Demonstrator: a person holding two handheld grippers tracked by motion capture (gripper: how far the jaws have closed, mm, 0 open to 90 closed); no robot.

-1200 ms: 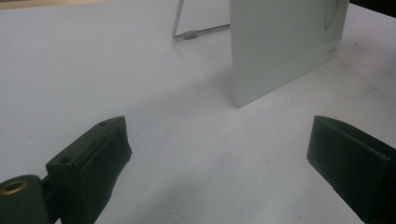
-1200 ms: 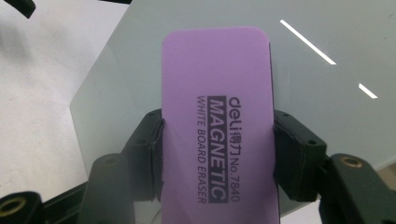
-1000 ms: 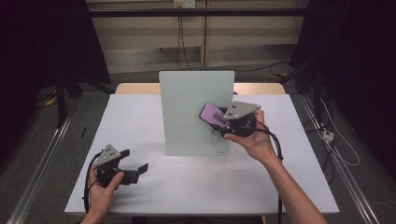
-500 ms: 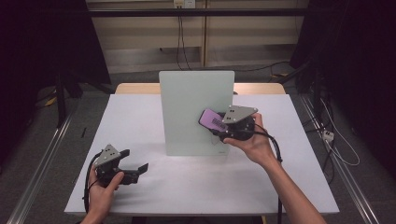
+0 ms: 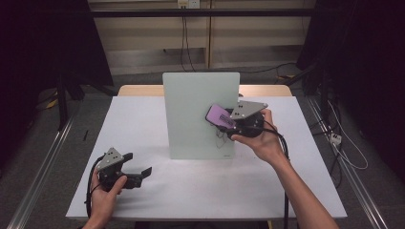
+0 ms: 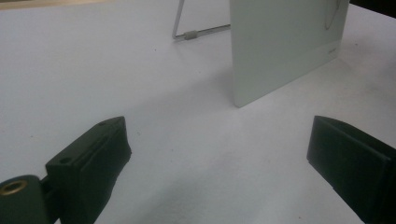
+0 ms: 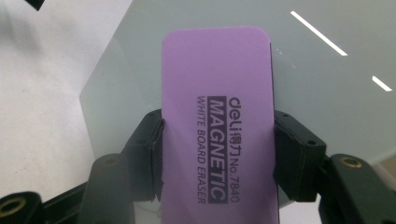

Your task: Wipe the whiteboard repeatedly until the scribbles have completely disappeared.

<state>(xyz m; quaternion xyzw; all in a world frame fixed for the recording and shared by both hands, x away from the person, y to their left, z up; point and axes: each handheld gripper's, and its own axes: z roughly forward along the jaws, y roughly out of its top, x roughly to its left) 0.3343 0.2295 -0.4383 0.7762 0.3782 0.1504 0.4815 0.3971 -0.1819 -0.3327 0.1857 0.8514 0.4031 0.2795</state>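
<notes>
White table [image 5: 157,191] under dim light, with cables trailing along the floor behind it, carries a small upright whiteboard [image 5: 191,109] propped on a wire stand [image 6: 187,33]. A purple magnetic whiteboard eraser [image 5: 220,115] is pressed against the board's right part, above some faint pen marks [image 5: 220,138] near the lower edge. The right gripper [image 5: 229,120] clamps the eraser by its long sides, both fingers [image 7: 149,149] tight against the purple body. Near the front left corner of the table the left gripper [image 5: 138,174] rests low in the person's hand, well apart from the board, its fingers [image 6: 93,158] spread wide and empty. Judging from this, the board is the weak point: it stands only on the thin stand with nothing bracing it, so a firm wipe could push it back or tip it over. A stroke held too high would also pass over the marks and leave them.
</notes>
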